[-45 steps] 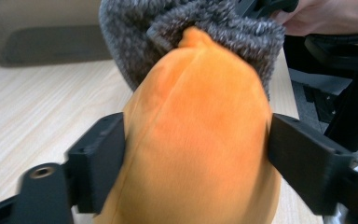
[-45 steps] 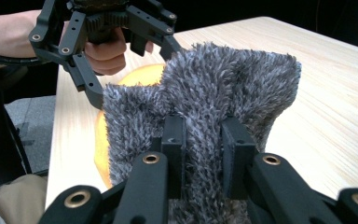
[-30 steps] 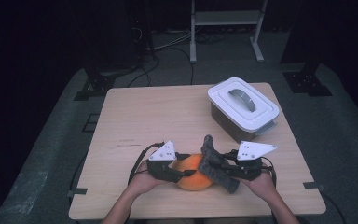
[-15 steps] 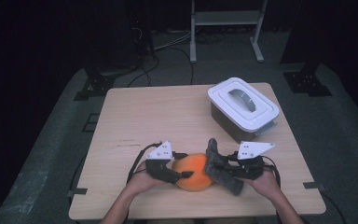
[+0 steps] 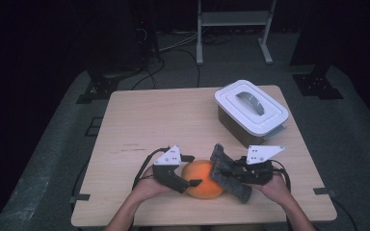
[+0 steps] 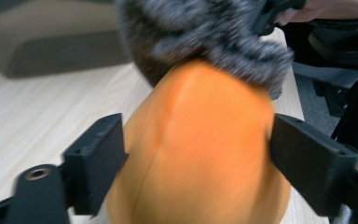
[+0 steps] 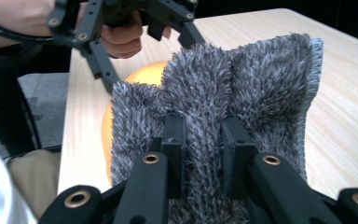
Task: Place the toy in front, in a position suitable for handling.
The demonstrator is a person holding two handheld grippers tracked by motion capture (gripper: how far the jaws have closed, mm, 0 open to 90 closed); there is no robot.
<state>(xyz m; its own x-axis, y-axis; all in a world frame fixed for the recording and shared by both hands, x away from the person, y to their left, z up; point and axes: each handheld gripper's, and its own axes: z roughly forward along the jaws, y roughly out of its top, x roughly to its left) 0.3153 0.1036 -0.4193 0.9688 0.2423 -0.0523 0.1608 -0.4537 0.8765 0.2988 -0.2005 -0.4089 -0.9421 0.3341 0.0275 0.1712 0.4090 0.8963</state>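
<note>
An orange ball (image 5: pixel 202 179) rests on the wooden table (image 5: pixel 173 120) near its front edge. My left gripper (image 5: pixel 187 179) clasps it from the left, its two black jaws pressed on either side of the ball (image 6: pixel 200 149). My right gripper (image 5: pixel 232 174) is shut on a pinched fold of a grey shaggy cloth (image 5: pixel 229 173), which lies against the ball's right side. In the right gripper view the cloth (image 7: pixel 223 112) hides most of the ball (image 7: pixel 142 74), and the left gripper (image 7: pixel 144 51) shows behind it.
A white lidded box (image 5: pixel 250 111) with a grey handle stands at the table's back right. The person's hands hold both grippers at the front edge. Dark floor with cables and stand legs surrounds the table.
The cloth has shifted slightly over the ball's right side in the right gripper. The left gripper stays on the ball, almost where it was.
</note>
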